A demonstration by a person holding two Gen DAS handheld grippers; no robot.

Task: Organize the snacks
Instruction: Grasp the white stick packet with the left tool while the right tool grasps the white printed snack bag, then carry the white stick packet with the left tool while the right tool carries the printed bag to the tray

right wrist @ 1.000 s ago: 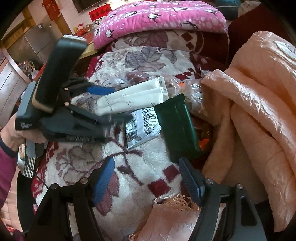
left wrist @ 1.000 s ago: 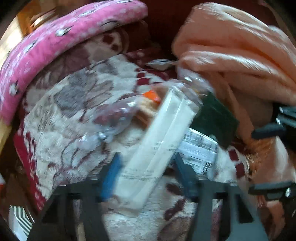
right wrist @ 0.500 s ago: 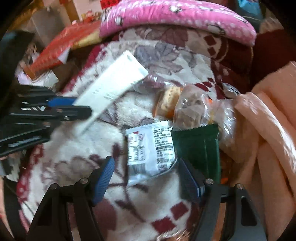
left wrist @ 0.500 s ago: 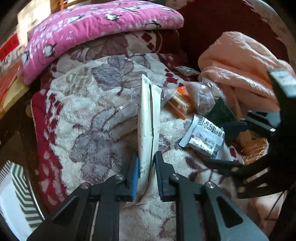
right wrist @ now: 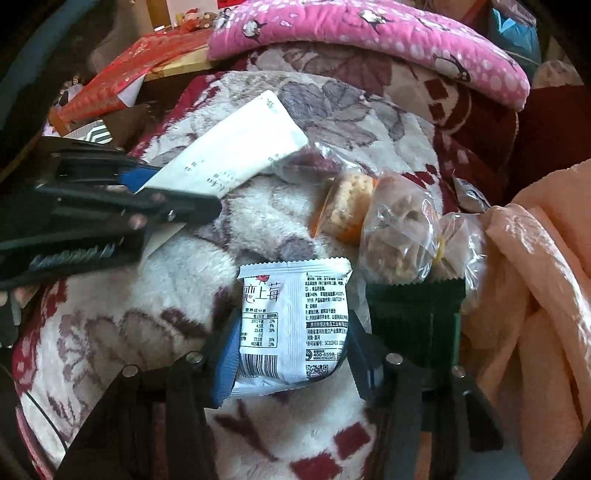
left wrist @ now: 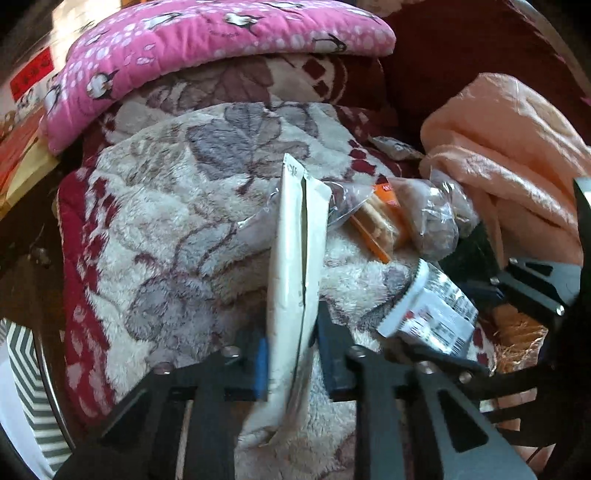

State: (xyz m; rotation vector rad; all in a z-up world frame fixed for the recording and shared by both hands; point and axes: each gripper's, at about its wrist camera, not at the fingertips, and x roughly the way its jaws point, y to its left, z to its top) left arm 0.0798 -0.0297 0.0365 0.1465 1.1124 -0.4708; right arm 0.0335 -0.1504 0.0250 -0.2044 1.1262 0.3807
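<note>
A: Start at the left. What's out there?

B: In the right wrist view a red packet [right wrist: 110,79] lies on a ledge past the left edge of the floral blanket [right wrist: 147,295]. The blanket's left half is bare plush, the widest free room for a move.

A: And the left gripper [left wrist: 291,363]?

B: Its blue pads are pressed together on the lower end of the long cream packet [left wrist: 295,266], pinching it. The packet stands up from the jaws, its far end over the blanket and just beside the clear bag of crackers [left wrist: 380,221].

A: The middle?

B: The white strawberry packet [right wrist: 291,325] lies flat on the blanket between the pads of the right gripper [right wrist: 291,354]. Those jaws are closing; the pads sit close at both packet edges, but whether they press yet I cannot tell.

A: To the right of that?

B: A dark green packet [right wrist: 417,321] lies just beside the white one, its left edge behind the right-hand finger. Above it sit clear bags of brown snacks [right wrist: 399,236], touching the crackers. The peach blanket [right wrist: 535,277] bunches up against them, so the right side is tight. A pink cushion [right wrist: 369,29] closes the far edge.
</note>
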